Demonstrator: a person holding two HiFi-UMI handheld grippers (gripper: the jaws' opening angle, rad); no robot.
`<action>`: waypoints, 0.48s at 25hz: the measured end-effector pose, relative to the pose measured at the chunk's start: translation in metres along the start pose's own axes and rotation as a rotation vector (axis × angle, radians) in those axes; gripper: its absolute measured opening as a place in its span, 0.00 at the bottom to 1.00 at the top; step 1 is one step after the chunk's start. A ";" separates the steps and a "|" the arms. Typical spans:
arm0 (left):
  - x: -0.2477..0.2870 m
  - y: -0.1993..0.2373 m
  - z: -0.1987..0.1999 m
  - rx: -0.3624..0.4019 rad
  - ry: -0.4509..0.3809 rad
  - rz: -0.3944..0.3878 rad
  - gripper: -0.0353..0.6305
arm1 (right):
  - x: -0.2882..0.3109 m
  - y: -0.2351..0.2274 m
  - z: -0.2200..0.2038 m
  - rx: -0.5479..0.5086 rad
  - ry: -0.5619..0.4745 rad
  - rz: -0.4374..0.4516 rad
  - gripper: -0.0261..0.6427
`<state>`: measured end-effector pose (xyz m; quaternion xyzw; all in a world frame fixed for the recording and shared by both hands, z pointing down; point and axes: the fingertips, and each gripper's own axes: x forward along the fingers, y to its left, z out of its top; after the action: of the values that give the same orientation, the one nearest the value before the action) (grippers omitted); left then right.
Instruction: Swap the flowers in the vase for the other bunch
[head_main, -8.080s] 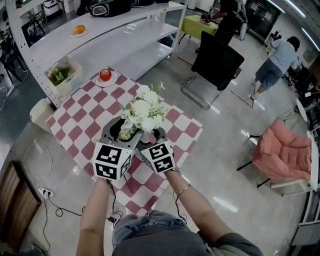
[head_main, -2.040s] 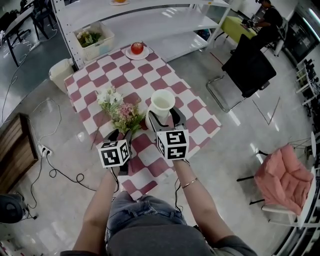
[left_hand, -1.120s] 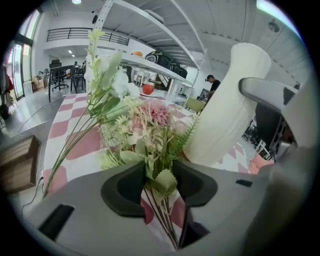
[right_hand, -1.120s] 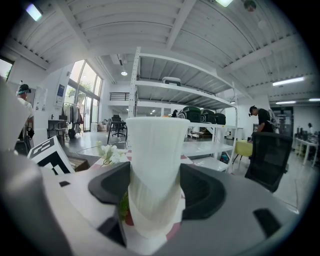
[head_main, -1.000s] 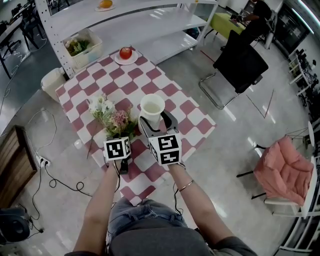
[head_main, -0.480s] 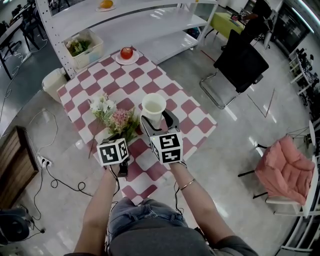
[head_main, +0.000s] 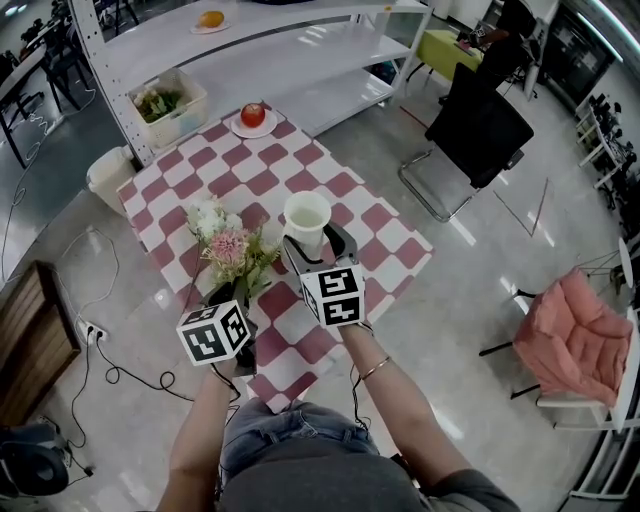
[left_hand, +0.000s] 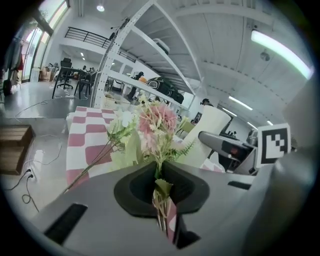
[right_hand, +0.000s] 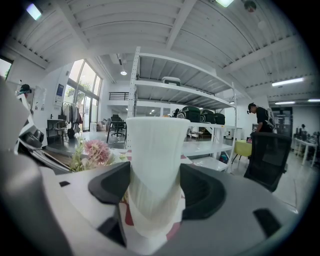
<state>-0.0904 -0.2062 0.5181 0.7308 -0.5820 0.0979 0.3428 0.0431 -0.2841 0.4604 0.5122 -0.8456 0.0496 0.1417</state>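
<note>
Over the checked table (head_main: 330, 185) by white shelving (head_main: 280, 50), left gripper (left_hand: 159, 170) just closed on pink flowers (head_main: 228, 245); right gripper (head_main: 314, 247) clasps vase (head_main: 306, 212).

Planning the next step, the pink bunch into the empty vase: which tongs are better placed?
Left. The left tongs have just closed on the stems of the pink bunch and hold it beside the white vase; the right tongs grip the vase, so they are occupied.
</note>
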 end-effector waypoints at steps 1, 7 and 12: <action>-0.005 -0.002 0.004 0.001 -0.014 -0.003 0.11 | 0.000 0.000 0.000 0.000 -0.001 -0.001 0.51; -0.031 -0.011 0.030 0.019 -0.097 -0.016 0.11 | 0.000 0.000 0.000 -0.001 -0.002 -0.005 0.51; -0.054 -0.021 0.058 0.016 -0.173 -0.048 0.11 | 0.000 0.000 0.000 -0.001 -0.004 -0.007 0.51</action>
<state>-0.1023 -0.1974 0.4374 0.7530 -0.5909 0.0309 0.2878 0.0430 -0.2842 0.4602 0.5151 -0.8442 0.0476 0.1403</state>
